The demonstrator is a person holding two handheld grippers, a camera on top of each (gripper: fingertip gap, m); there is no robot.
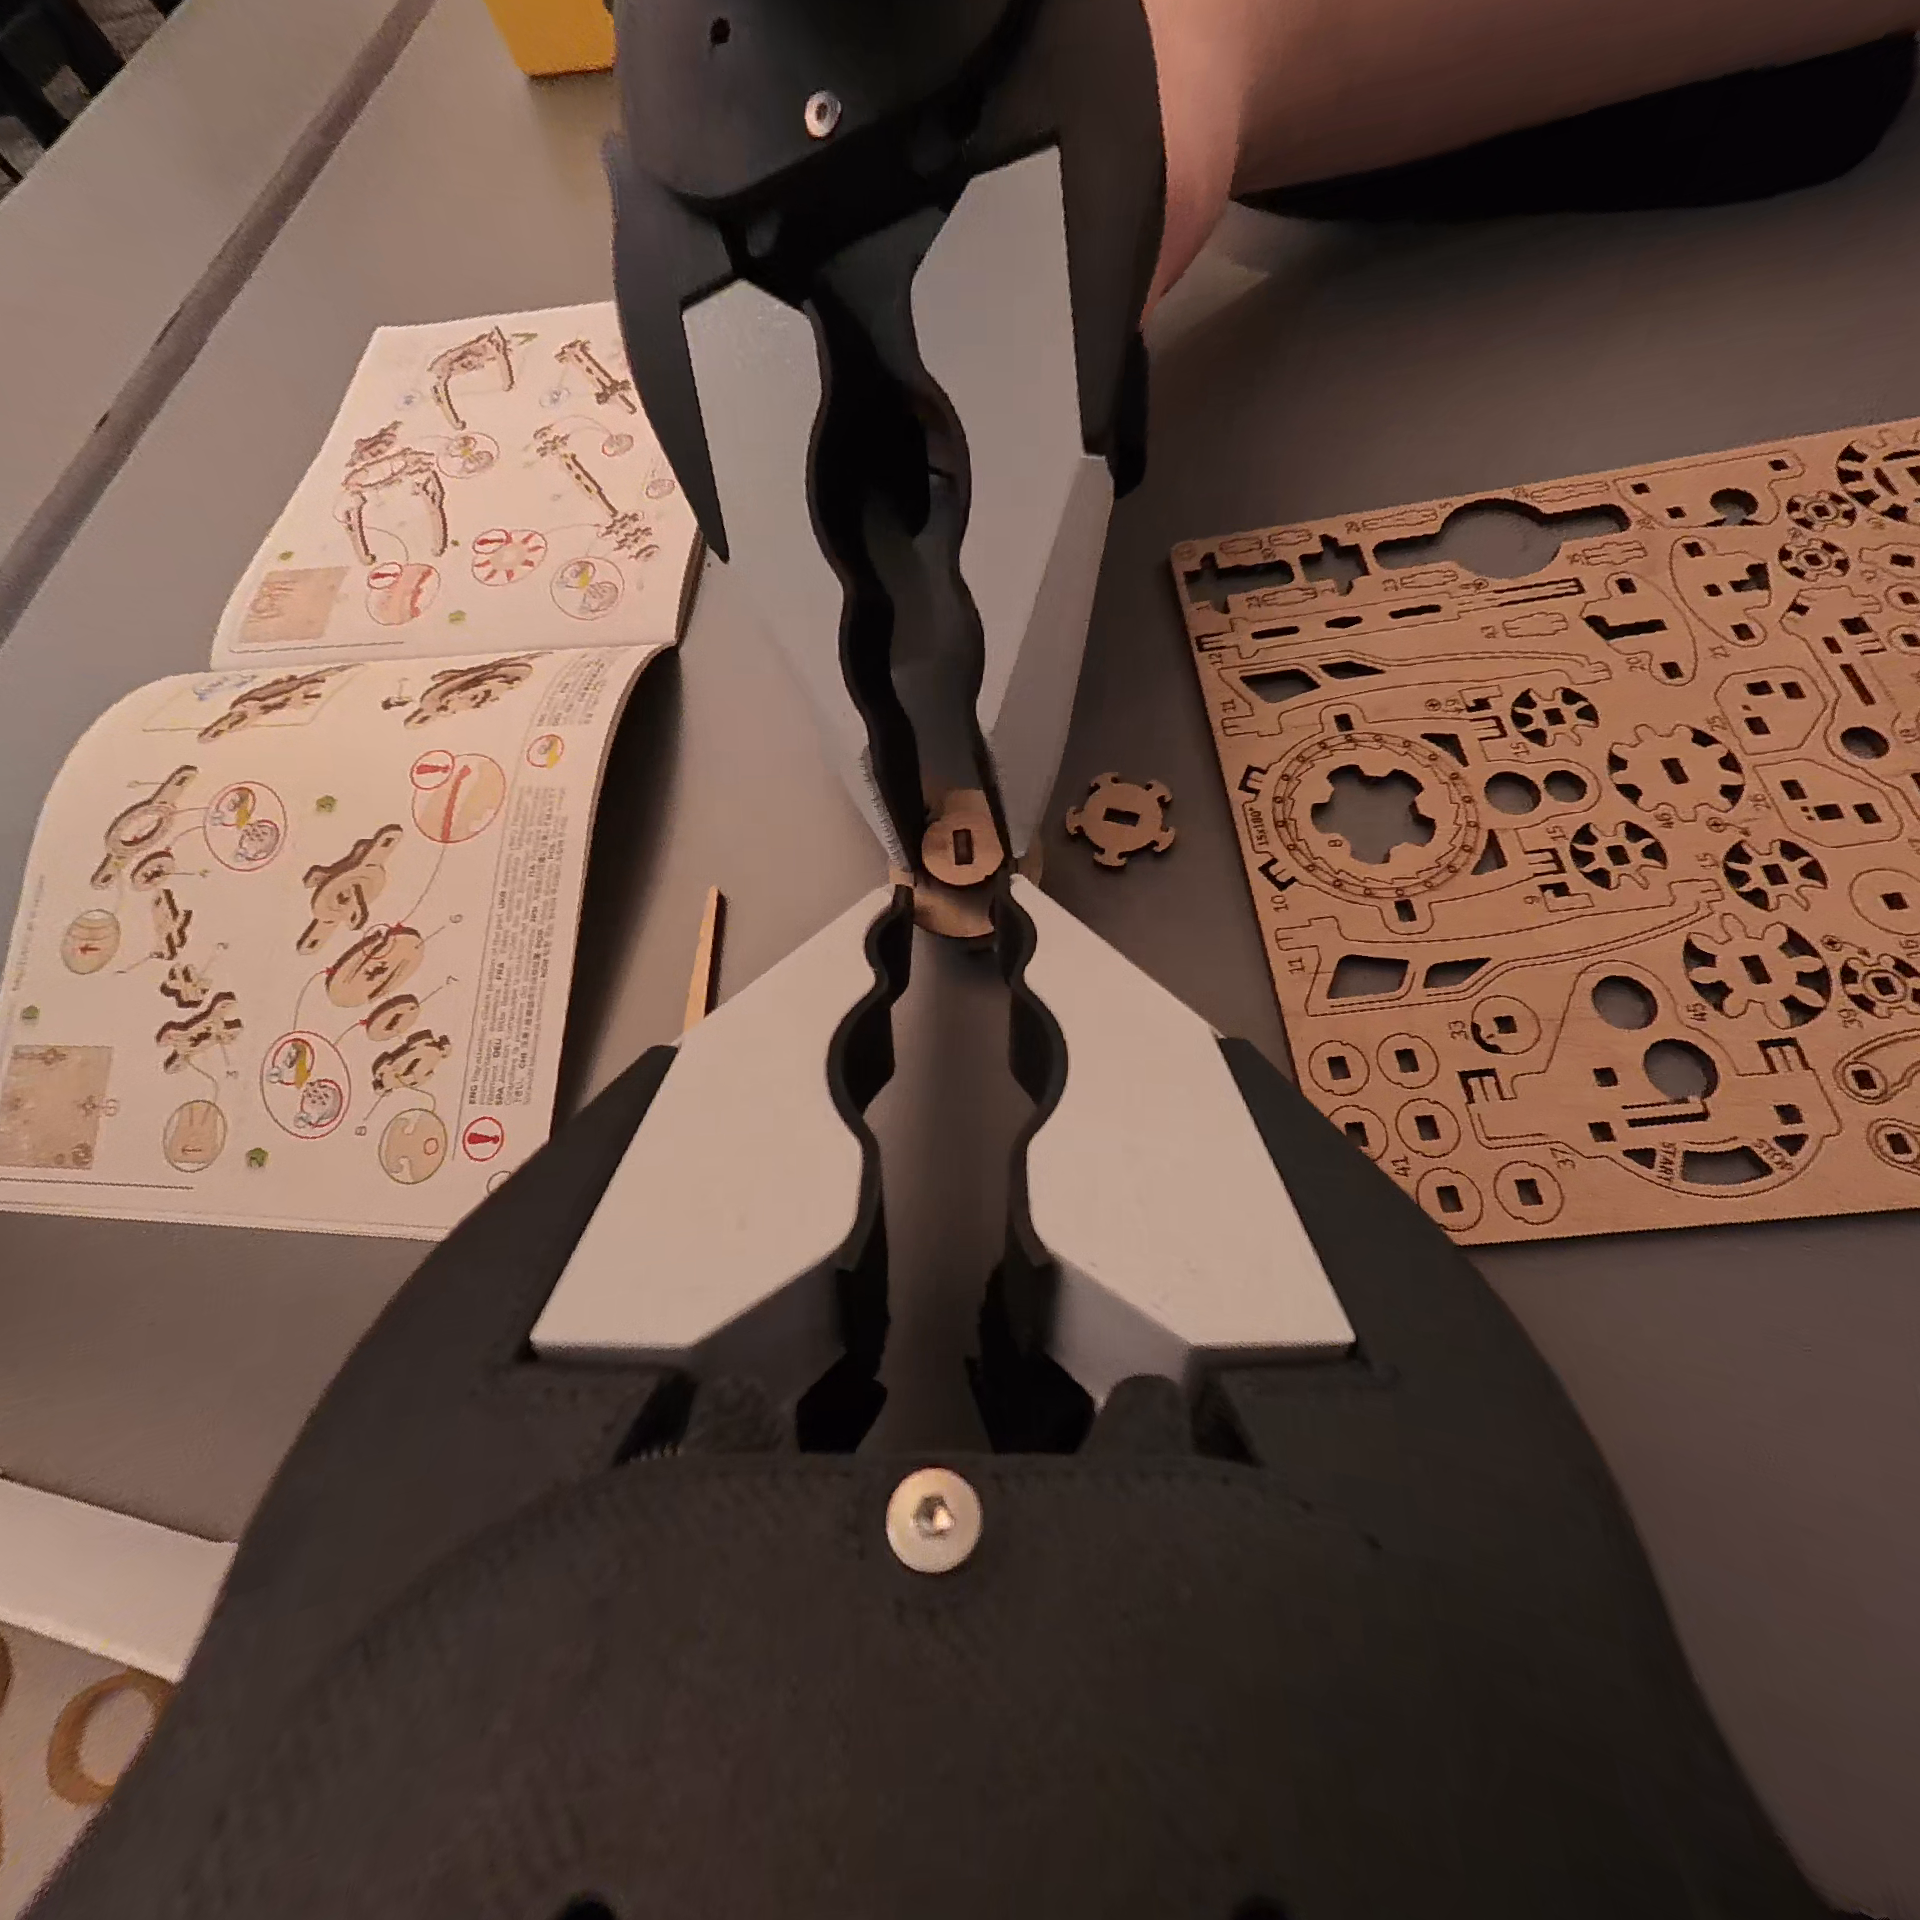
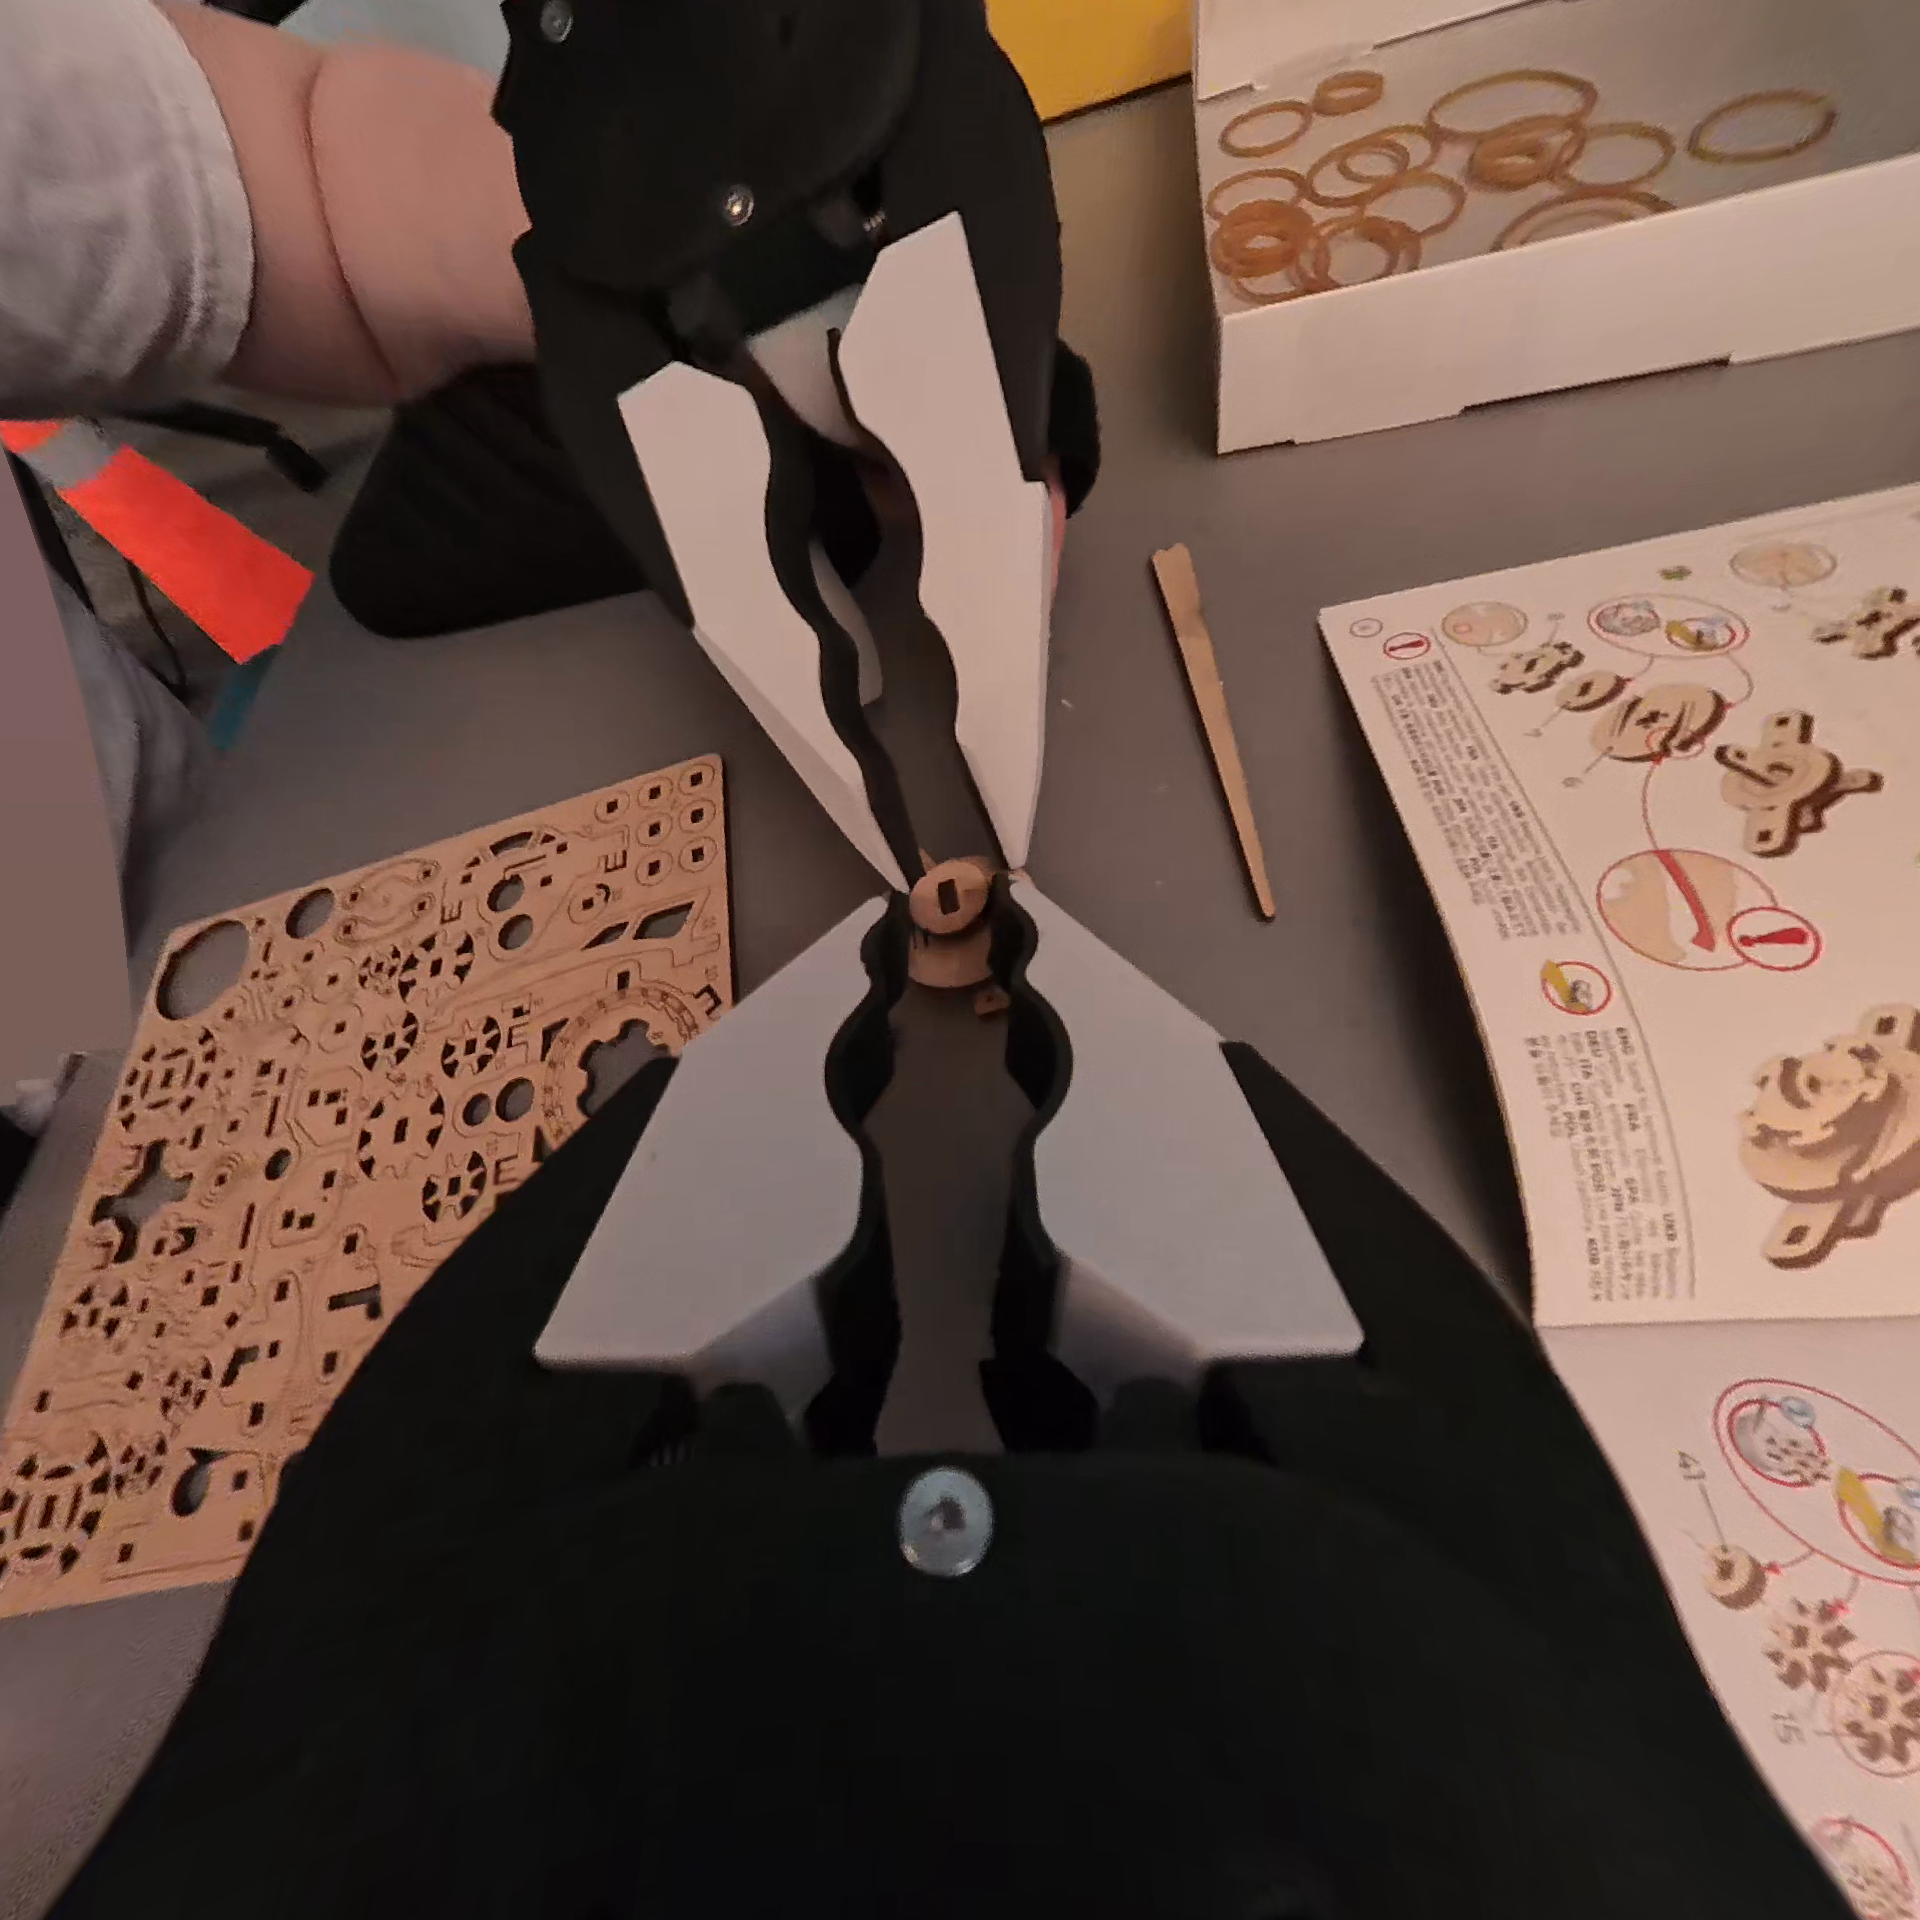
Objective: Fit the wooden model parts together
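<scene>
Mating is the step in hand: the left gripper (image 1: pixel 951 914) and the right gripper (image 2: pixel 940 951), tip to tip, each pinch a round wooden disc (image 1: pixel 961 844), so next they likely need slots aligned and a straight, gentle push together.

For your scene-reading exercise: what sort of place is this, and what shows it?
Probably a hobby or craft worktable: a laser-cut tan plywood parts sheet, an open illustrated instruction booklet and a white cardboard box of rubber bands lie on it.
</scene>
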